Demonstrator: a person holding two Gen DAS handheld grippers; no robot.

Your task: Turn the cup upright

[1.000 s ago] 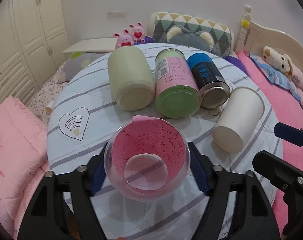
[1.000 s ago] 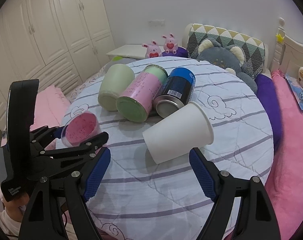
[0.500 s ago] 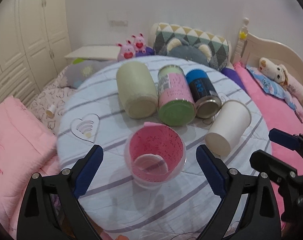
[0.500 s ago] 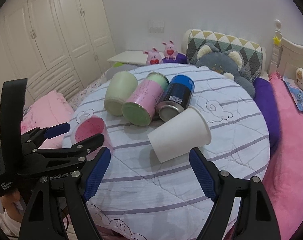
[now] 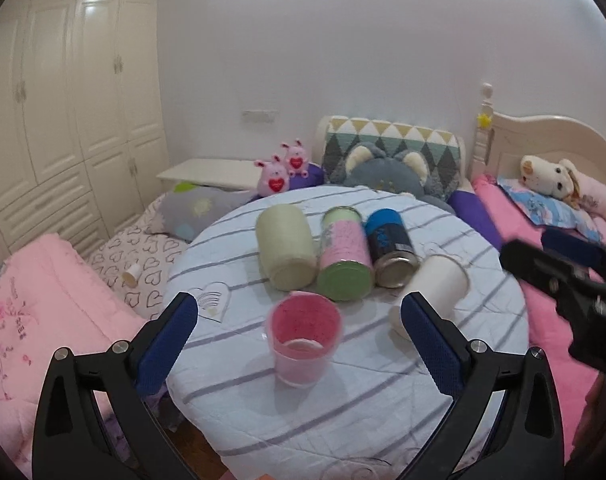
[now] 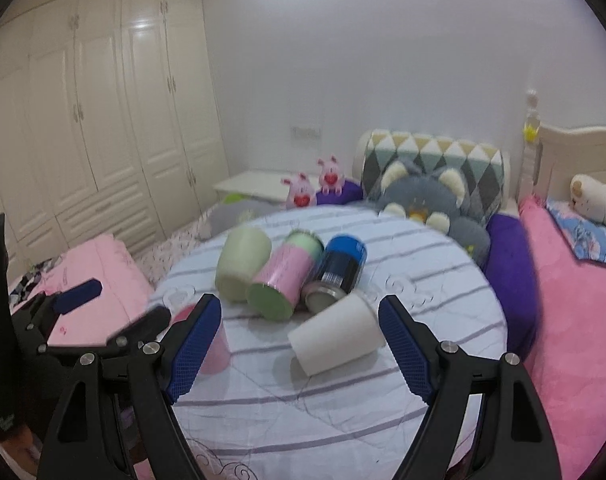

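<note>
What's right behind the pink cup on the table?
Behind the upright pink cup lie a pale green cup, a pink can and a blue can. Their far ends are hidden.

Round bench (image 5: 343,420) under a striped white cloth, carrying a blue can (image 5: 389,240) and a pink-and-green canister (image 5: 345,256), both lying on their sides and touching. Behind: two pink plush toys (image 5: 277,178), a grey eared cushion (image 5: 387,174) and a diamond-patterned pillow (image 5: 395,140). Far right: a cream plush animal (image 5: 551,176) (possibly a dog). Left: white wardrobe (image 5: 63,100) and pink quilt (image 5: 35,300).
</note>
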